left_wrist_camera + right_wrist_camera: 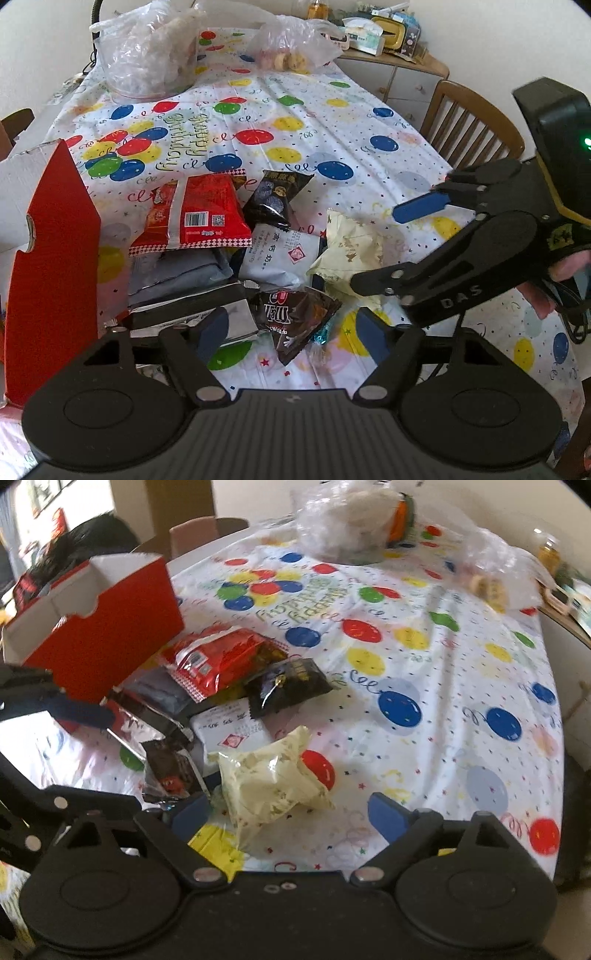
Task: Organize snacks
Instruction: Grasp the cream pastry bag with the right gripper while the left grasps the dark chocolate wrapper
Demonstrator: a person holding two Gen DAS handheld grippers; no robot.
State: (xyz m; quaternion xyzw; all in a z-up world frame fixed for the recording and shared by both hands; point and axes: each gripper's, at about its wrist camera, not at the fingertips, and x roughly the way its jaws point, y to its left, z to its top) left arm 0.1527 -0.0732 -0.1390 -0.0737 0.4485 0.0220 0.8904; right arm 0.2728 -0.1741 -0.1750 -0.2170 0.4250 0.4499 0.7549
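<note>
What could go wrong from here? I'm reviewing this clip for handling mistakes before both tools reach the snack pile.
1. The left tool and right tool, both open, come at the same pile side by side and might bump.
2. The snacks overlap: the brown chocolate packet lies against a silver pack, so a grab could drag a neighbour.
3. The pale yellow packet looks puffy and crinkled; it might slip or get crushed.

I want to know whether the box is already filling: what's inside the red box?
The right wrist view shows only bare white inner walls in the red box. Its floor is hidden by the front wall, so any snacks inside cannot be seen.
</note>
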